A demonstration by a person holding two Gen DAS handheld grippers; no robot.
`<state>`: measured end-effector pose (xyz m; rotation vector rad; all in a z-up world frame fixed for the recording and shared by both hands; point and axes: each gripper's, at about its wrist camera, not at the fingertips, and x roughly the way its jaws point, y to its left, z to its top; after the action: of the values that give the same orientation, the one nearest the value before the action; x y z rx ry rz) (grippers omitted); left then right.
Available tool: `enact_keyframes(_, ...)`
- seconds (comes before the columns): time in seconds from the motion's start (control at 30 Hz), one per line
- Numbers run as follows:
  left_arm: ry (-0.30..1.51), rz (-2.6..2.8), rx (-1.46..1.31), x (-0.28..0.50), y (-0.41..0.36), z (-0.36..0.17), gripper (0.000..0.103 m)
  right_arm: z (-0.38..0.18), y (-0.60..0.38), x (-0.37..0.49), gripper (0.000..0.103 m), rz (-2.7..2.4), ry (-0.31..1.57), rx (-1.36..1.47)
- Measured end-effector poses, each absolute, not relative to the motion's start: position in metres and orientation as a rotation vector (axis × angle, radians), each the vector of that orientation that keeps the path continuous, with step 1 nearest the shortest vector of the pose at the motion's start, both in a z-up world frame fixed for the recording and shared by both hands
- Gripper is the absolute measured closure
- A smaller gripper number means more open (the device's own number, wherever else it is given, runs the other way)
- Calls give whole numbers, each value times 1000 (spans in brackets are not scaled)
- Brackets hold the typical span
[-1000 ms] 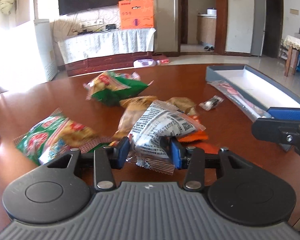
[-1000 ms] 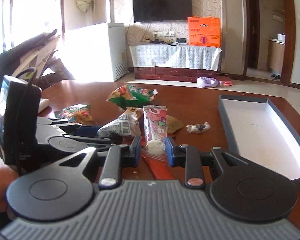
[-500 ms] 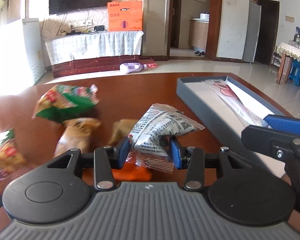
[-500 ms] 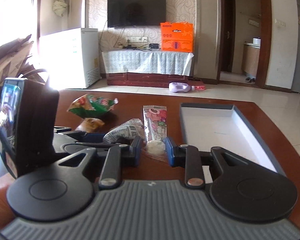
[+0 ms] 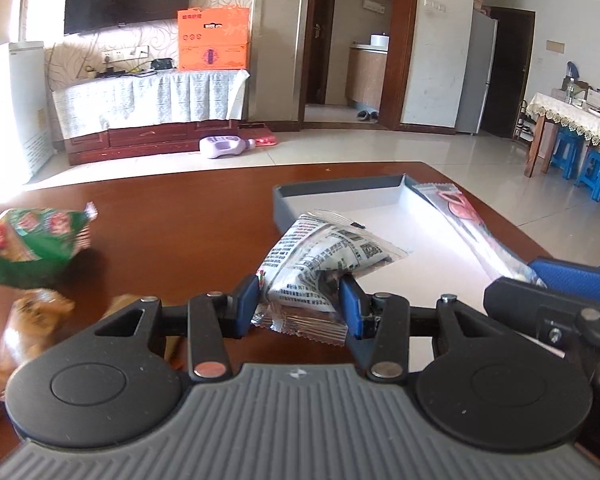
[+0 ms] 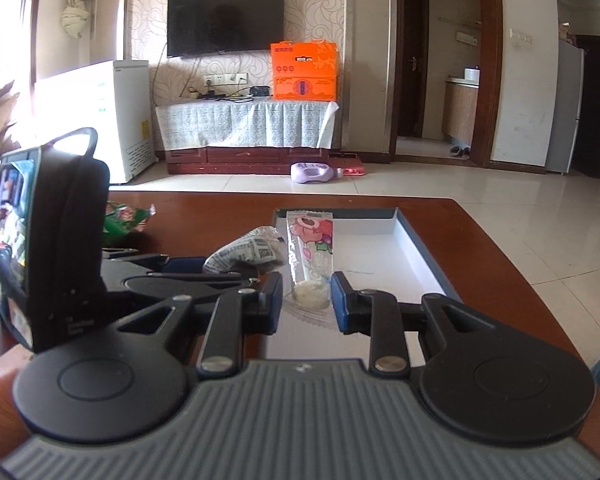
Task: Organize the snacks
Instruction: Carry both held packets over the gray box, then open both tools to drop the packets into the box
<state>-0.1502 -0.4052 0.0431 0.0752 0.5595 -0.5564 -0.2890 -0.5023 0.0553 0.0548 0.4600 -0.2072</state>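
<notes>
My left gripper (image 5: pixel 300 300) is shut on a white snack packet with black print (image 5: pixel 324 260) and holds it above the near left corner of the grey box with a white floor (image 5: pixel 332 198). My right gripper (image 6: pixel 306 300) is shut on a clear packet with a pink cartoon print (image 6: pixel 310 256) and holds it over the same box (image 6: pixel 420 256). The right gripper shows at the right edge of the left wrist view (image 5: pixel 556 292), with its packet (image 5: pixel 460 220) lying along the box's right side. The left gripper and its packet (image 6: pixel 244 254) show left of the pink packet.
A green snack bag (image 5: pixel 32 240) and brownish packets (image 5: pixel 28 320) lie on the brown wooden table (image 5: pixel 172 216) to the left. The green bag also shows in the right wrist view (image 6: pixel 124 218). The table's far edge lies just behind the box.
Both grippers have moved right with their packets, from over the pile of snacks to over the grey box. The snack pile has slid to the left of view.
</notes>
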Motion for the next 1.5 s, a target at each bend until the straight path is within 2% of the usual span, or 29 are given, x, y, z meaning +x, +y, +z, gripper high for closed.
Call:
enact_keyframes(0.6,449,-661,183,-143,-492,34,53,22,-560,-267,74,-348,561,127)
enact_keyframes(0.77,466,-741,155,-141,-504,32,51,15,-567,-268,74,-391,602,165)
enact_keyframes(0.87,546,-755,186,-138,-512,20,49,9,-565,-265,74,-386,637,165)
enact_keyframes(1.2,510,-682,370,-146,-488,8,50,-4,-536,-251,74,-287,726,116)
enact_keyframes(1.43,527,-660,345,-161,-420,11,49,3,-494,-256,74,-228,743,50)
enact_keyframes(1.47,526,-652,313,-162,-408,14,44,6,-489,-258,74,-225,734,40)
enact_keyframes(1.5,515,-641,285,-163,-397,17,34,9,-484,-260,73,-225,717,28)
